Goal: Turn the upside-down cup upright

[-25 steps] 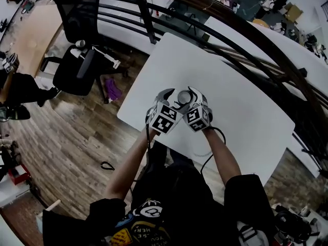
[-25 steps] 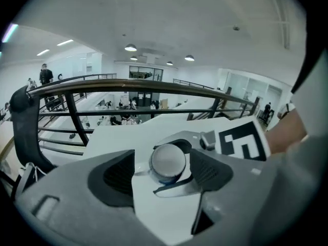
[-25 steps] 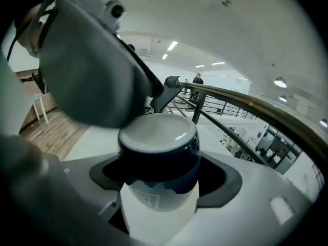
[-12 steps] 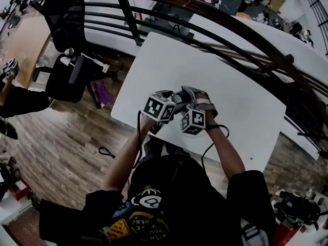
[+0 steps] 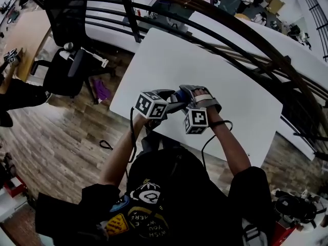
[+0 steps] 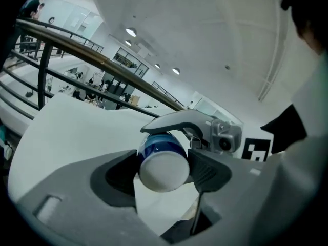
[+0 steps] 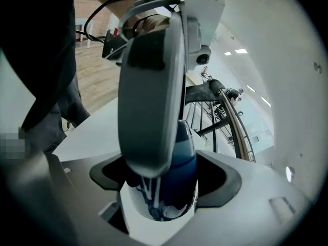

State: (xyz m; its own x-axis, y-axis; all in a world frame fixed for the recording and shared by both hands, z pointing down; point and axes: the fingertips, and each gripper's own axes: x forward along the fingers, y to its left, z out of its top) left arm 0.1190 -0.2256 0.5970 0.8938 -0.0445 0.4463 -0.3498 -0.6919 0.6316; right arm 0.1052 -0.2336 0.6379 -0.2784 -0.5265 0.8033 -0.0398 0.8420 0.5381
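Note:
A blue cup [image 5: 177, 97] with a white base [image 6: 161, 167] hangs above the near edge of the white table [image 5: 169, 60], tipped on its side. My left gripper [image 5: 171, 99] has it between its pads [image 6: 207, 170], base toward that camera, and its jaws are closing on it. My right gripper [image 5: 185, 94] grips the same cup [image 7: 179, 176] from the other side, its upper finger [image 6: 177, 121] arching over the cup. In the right gripper view the left gripper's grey finger [image 7: 151, 86] covers much of the cup. The cup's mouth is hidden.
A dark curved railing [image 5: 230, 29] runs along the table's far side. A black office chair [image 5: 66, 60] stands on the wooden floor at left, with a purple object [image 5: 100, 91] and a black cable [image 5: 105, 145] lying nearby. Another white table [image 5: 287, 45] lies beyond the railing.
Both grippers have lifted the cup off the table and drawn it toward the near edge. The wrists have rolled, so the cup has tipped from standing to lying sideways.

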